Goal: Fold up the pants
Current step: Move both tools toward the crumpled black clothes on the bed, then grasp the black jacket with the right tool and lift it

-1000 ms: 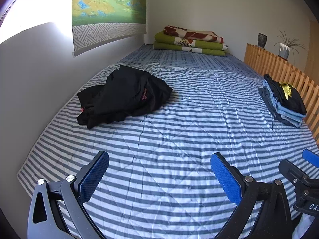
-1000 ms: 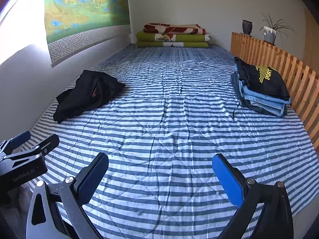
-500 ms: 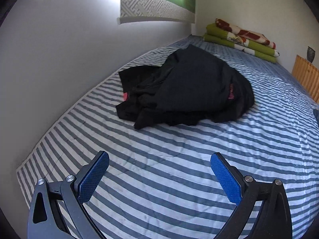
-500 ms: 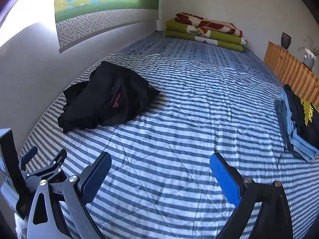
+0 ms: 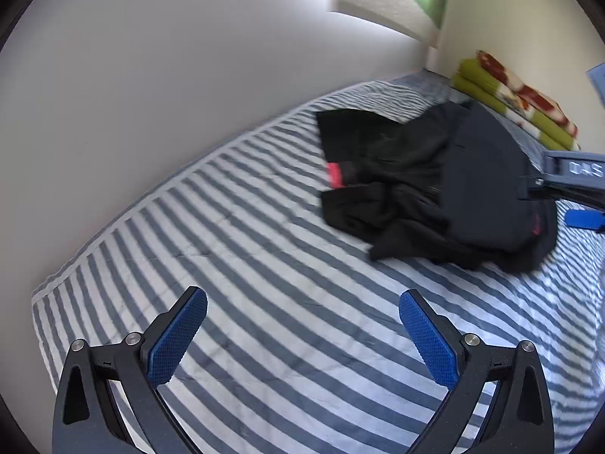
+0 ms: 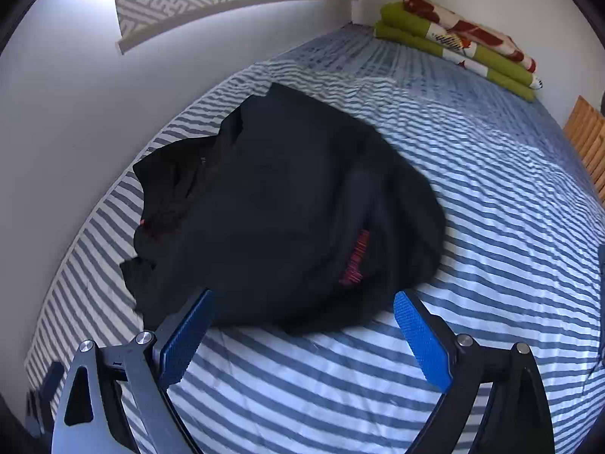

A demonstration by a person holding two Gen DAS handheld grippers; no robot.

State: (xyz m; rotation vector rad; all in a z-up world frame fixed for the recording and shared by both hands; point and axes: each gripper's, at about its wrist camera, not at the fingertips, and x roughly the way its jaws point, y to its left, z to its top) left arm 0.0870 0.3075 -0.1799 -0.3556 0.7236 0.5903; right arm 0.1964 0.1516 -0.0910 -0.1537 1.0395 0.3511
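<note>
Pants (image 6: 287, 204), a crumpled black heap by the left wall on the striped bed (image 6: 491, 189), now loom close: both hand-held grippers have swung in. Right hand-held gripper (image 6: 302, 336) hovers wide open at the near edge; left hand-held gripper (image 5: 302, 340) gapes empty. Grasp looks imminent.

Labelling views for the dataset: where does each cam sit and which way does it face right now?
Left wrist: on the left gripper, low over the striped bed, facing the wall side; its own open blue pads below, the right gripper at the right edge.
Right wrist: on the right gripper, close above the black pants, facing the bed's far end; its own open pads below.
Shared: the crumpled pants, the bed, the folded green blankets.
</note>
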